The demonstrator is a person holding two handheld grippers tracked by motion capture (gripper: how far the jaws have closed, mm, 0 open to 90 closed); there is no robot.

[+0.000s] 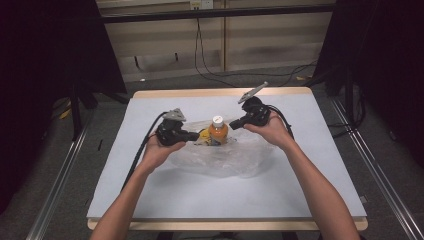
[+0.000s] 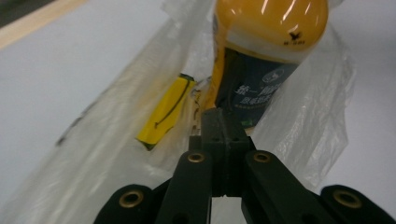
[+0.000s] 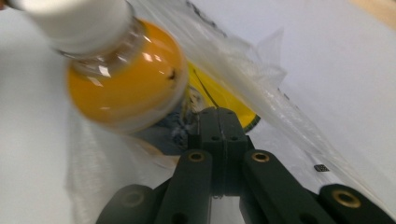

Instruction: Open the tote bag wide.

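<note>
The step in hand looks like holding the mouth of the clear plastic bag apart around the orange drink bottle, and doing it well probably means pulling evenly from both sides so the thin film neither tears nor tips the bottle. On the pale tabletop the bag lies crumpled near the middle, most of its film spread toward the person's side, with the bottle standing at its far end between the two hands. The left tongs come in from the left and the right tongs from the right, each close beside the bottle. In both gripper views the jaws are pressed together, and film gathers right at their tips, so each appears to be pinching an edge of the bag, though the thin plastic makes the exact hold hard to confirm. A slow, level spread is wise, keeping the pull low so the bottle is not lifted or knocked. The bottle is round-shouldered, filled with orange liquid, topped by a white cap, and wrapped lower down in a dark label with pale print. A small yellow packet lies inside the bag just beside the bottle's base and could slide out if the film is tilted.
</note>
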